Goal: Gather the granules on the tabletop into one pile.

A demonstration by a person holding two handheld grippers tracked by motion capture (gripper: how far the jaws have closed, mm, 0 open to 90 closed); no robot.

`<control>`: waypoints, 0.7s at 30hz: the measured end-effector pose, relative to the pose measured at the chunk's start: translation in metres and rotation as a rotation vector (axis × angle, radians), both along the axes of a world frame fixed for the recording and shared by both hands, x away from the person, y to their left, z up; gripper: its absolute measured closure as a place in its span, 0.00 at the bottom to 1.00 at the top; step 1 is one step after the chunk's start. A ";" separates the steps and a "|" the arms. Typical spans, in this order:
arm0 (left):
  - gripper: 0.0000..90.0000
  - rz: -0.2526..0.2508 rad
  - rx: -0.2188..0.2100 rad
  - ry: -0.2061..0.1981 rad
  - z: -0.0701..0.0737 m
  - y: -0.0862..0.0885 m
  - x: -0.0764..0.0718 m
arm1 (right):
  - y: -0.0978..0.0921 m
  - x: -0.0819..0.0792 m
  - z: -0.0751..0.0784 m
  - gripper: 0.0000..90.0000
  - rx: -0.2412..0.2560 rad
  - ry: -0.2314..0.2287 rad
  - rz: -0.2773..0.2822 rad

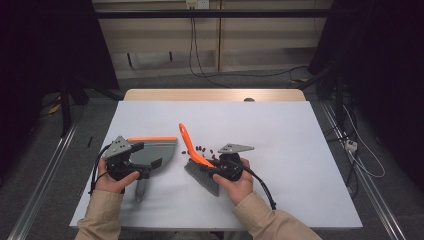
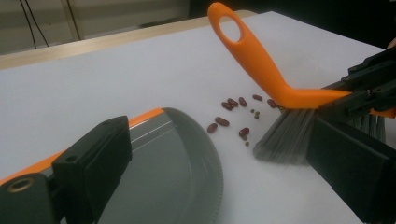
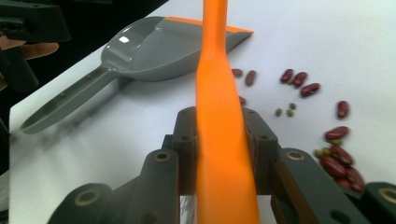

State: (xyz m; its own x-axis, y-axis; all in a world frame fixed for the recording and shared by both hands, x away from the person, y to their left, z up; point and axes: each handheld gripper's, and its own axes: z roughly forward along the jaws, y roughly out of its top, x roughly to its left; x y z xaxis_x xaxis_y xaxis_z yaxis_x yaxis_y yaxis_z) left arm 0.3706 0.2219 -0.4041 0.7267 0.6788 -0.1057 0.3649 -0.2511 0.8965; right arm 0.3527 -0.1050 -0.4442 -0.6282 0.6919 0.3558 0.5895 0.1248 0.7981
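My left gripper (image 1: 146,162) sits at the left of the table (image 1: 300,150), at the dustpan (image 1: 159,150). In the left gripper view its two black jaws stand well apart, one over the pan's rear wall and the other out over the bare table, so I judge it open around the pan rather than pinching it; whether a pad touches the wall I cannot tell. The dustpan lies flat, its grey handle (image 1: 141,190) running back toward me and its orange-edged lip (image 1: 152,139) along the far side, with the open side facing right.

Between my two hands lie the beans (image 1: 200,149), a loose scatter of red ones with a few small green ones among them, just off the pan's right edge and just beyond the bristles (image 1: 200,175). This is what the sweep turns on: the beans lie to the left and slightly ahead of the brush (image 1: 195,152), with the pan's mouth beyond them on the same line, so I judge the stroke should run leftward.

My right gripper (image 1: 220,167) is clamped on the brush, jaws pressed to either side of the orange handle (image 3: 219,116) near its lower end. The handle slants up and away to the left, and the bristles rest on the table. My right hand is nearer the beans.
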 end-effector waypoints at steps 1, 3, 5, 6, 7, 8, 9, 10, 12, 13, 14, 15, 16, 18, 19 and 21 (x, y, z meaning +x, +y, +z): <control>0.08 0.000 0.000 0.000 0.000 0.000 0.000 | -0.002 0.000 0.000 0.79 -0.002 -0.001 -0.005; 0.08 -0.001 0.001 0.000 0.000 0.000 0.000 | -0.007 0.001 0.000 0.79 -0.003 -0.005 -0.016; 0.08 -0.003 0.004 0.000 0.000 -0.001 0.000 | -0.013 0.002 -0.001 0.79 0.002 0.003 -0.033; 0.08 -0.003 0.003 0.002 0.000 -0.001 0.000 | -0.016 0.002 -0.002 0.79 0.006 0.006 -0.040; 0.08 -0.006 0.006 0.003 0.000 -0.001 0.000 | -0.018 0.002 -0.002 0.79 0.004 0.006 -0.047; 0.08 -0.006 0.006 0.004 0.000 -0.001 0.000 | -0.020 0.002 -0.002 0.79 0.003 0.004 -0.049; 0.08 -0.005 0.006 0.004 0.000 -0.001 0.000 | -0.022 0.002 -0.001 0.79 0.002 0.001 -0.053; 0.08 -0.006 0.005 0.004 0.000 -0.001 0.000 | -0.024 0.002 -0.001 0.79 -0.002 0.000 -0.059; 0.08 -0.007 0.003 0.003 0.000 -0.001 0.000 | -0.028 0.003 -0.001 0.79 -0.004 -0.001 -0.067; 0.08 -0.006 0.003 0.002 0.000 -0.001 0.000 | -0.030 0.003 -0.001 0.79 -0.005 0.002 -0.073; 0.08 -0.004 0.001 0.002 0.000 -0.001 0.000 | -0.031 0.003 -0.001 0.79 -0.003 0.004 -0.077; 0.08 -0.004 0.001 0.002 0.000 -0.001 0.000 | -0.033 0.003 -0.001 0.79 -0.005 0.000 -0.080; 0.08 -0.005 0.003 0.002 0.000 -0.001 0.000 | -0.034 0.003 -0.001 0.79 -0.005 0.001 -0.083; 0.08 -0.005 0.004 0.002 0.000 -0.001 0.000 | -0.035 0.003 0.000 0.79 -0.011 -0.004 -0.086; 0.08 -0.007 0.005 0.002 0.000 -0.002 0.000 | -0.035 0.002 0.001 0.79 -0.014 -0.008 -0.084; 0.08 -0.008 0.005 0.003 0.000 -0.002 0.000 | -0.036 0.002 0.001 0.79 -0.014 -0.010 -0.087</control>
